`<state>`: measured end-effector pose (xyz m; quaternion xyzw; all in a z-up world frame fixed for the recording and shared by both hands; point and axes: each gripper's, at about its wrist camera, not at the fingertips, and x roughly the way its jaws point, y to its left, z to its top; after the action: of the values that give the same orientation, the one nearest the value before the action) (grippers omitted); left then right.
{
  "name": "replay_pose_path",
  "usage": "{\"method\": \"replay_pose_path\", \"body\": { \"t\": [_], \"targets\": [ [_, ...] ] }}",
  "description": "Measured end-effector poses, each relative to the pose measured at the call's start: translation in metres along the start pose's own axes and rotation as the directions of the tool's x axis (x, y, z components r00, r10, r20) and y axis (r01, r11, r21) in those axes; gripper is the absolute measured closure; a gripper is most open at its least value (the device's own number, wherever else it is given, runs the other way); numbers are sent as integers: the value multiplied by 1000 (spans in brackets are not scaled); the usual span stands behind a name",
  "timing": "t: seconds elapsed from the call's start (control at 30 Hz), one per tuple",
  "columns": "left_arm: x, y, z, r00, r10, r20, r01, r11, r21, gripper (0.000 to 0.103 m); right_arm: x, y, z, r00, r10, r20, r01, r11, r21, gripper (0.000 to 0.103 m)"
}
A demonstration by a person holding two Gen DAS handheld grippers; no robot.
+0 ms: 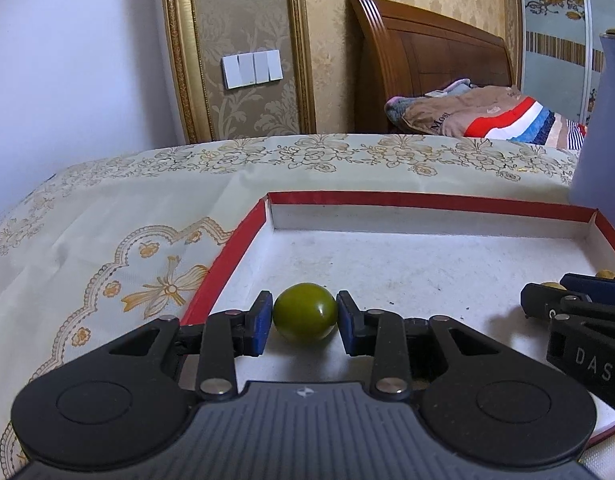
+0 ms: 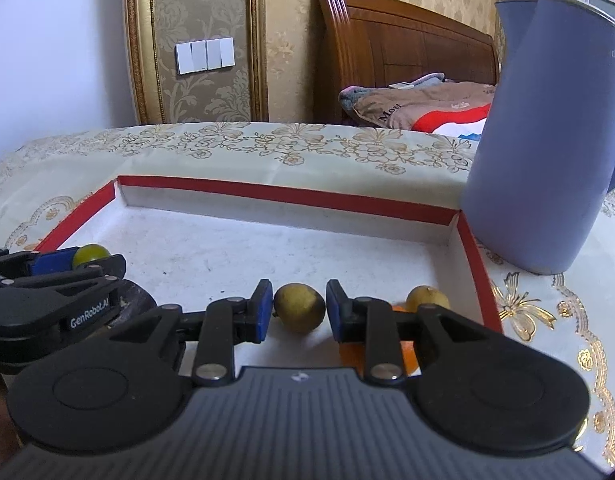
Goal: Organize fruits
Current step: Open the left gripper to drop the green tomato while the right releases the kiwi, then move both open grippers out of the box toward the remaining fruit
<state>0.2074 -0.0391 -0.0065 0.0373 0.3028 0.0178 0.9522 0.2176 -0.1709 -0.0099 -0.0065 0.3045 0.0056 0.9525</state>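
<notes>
A shallow red-rimmed box lid (image 1: 227, 256) with a white floor lies on the table; it also shows in the right wrist view (image 2: 283, 194). My left gripper (image 1: 305, 322) is shut on a round green fruit (image 1: 305, 312) low over the lid's left part; that fruit shows in the right wrist view (image 2: 90, 254). My right gripper (image 2: 299, 310) is shut on a yellow-green fruit (image 2: 299, 308) near the lid's front right. A second yellowish fruit (image 2: 427, 298) and an orange fruit (image 2: 407, 350), mostly hidden by the gripper, lie beside it.
A tall lavender kettle (image 2: 547, 140) stands on the table just past the lid's right rim. The table wears a cream cloth with gold flowers (image 1: 107, 208). Behind the table are a wooden headboard (image 1: 427, 56) and folded bedding.
</notes>
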Motion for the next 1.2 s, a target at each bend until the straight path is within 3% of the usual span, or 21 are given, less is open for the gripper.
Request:
{"method": "replay_pose_path", "body": {
  "t": [0.1,0.23,0.33,0.47,0.7,1.07,1.2],
  "targets": [
    [-2,0,0,1000,-6,8,6,1000,2,65,-3,2,0,1000,-2,17,2,1000,-5,53],
    [-14,0,-1,998,-26,61,25,1000,5,51,-10,1,0,999,-15,48,15,1000,-3,48],
    [-28,2,-1,991,-15,133,16,1000,-9,33,-17,-3,0,996,-33,81,32,999,16,31],
    [-49,7,-6,978,13,206,-11,1000,-11,32,-31,-9,-3,992,-41,118,38,999,32,30],
    [-85,17,-24,971,-11,239,10,1000,5,32,-63,-11,-13,987,-23,156,20,1000,22,30],
    [-134,37,-64,972,-140,190,149,988,-36,32,-119,-26,-62,987,42,158,-51,997,53,30],
    [-147,43,-83,968,-197,153,200,980,-5,32,-136,-37,-87,986,58,155,-70,995,72,30]
  ]
}}
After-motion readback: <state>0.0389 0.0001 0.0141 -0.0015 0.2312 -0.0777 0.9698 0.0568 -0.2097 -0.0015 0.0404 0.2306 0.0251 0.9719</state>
